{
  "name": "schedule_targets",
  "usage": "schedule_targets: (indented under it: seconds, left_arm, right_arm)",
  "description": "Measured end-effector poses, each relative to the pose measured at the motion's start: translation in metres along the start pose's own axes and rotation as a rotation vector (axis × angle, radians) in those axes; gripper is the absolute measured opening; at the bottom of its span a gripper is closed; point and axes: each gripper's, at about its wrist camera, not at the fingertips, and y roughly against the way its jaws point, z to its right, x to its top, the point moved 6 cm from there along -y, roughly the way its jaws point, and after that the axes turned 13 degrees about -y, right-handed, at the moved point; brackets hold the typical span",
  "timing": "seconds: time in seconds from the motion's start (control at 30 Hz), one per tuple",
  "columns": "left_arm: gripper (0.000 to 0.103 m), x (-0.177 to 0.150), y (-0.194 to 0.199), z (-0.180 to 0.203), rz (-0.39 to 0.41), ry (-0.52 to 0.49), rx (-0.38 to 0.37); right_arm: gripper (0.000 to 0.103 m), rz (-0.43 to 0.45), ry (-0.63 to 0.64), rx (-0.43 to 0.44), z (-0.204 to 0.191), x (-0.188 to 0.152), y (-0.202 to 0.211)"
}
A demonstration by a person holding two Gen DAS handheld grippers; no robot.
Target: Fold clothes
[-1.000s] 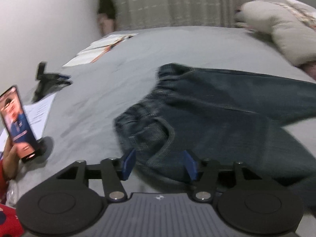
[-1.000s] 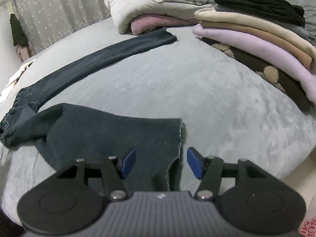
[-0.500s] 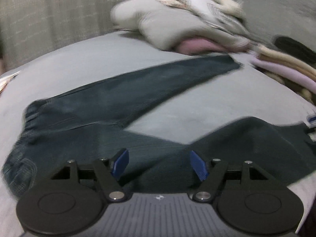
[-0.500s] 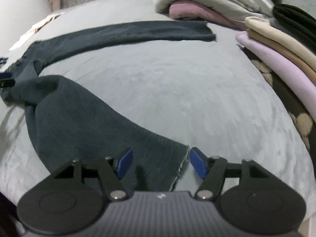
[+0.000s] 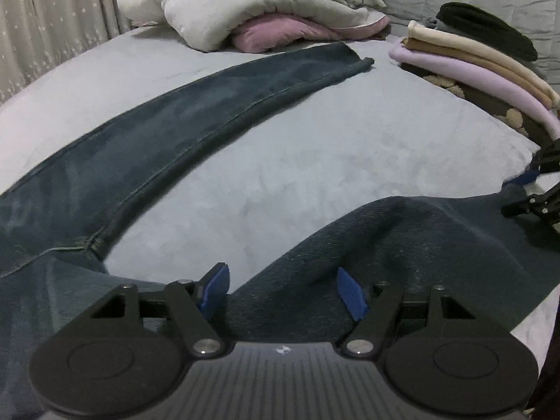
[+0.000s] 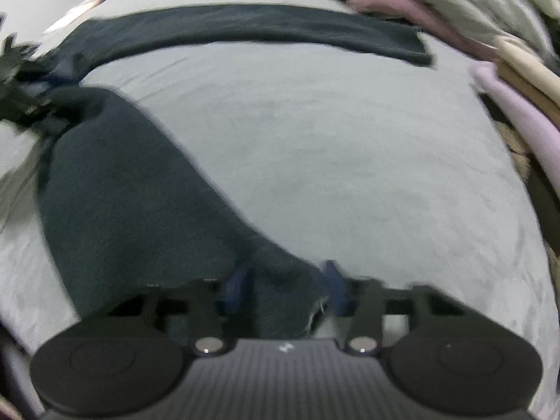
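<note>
Dark blue jeans (image 5: 196,133) lie spread on a grey bed (image 5: 315,147), with the legs splayed apart. My left gripper (image 5: 284,292) sits low over the near leg (image 5: 402,245), close to the crotch. Its jaws are closing with denim lying between the pads, which still stand apart. My right gripper (image 6: 286,287) is at the hem of that same leg (image 6: 140,192). Its jaws are closing too, and the hem is bunched between the pads. This view is blurred. The right gripper (image 5: 525,189) also shows at the right edge of the left wrist view.
A stack of folded tops (image 5: 472,63) in lilac, beige and black lies at the far right of the bed. Heaped pale bedding over a pink garment (image 5: 245,7) sits beyond the far leg's hem. A curtain (image 5: 52,35) hangs at the back left.
The left gripper swung from the waistband to the near leg beside the crotch. The right gripper sank onto the near leg's hem and its pads drew together on the denim.
</note>
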Motion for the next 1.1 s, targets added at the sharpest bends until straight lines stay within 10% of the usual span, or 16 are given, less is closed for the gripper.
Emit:
schedule_targets:
  seconds: [0.17, 0.7, 1.1]
  left_arm:
    - [0.012, 0.009, 0.013, -0.009, 0.074, 0.078, -0.037]
    - [0.009, 0.070, 0.058, -0.021, 0.304, 0.136, 0.196]
    - [0.009, 0.027, 0.059, 0.037, 0.258, -0.001, 0.163]
  right_arm:
    - [0.011, -0.014, 0.107, -0.071, -0.012, 0.012, 0.012]
    - [0.011, 0.399, -0.032, -0.284, 0.017, 0.166, 0.073]
    - [0.011, 0.340, 0.008, -0.228, 0.028, 0.061, 0.067]
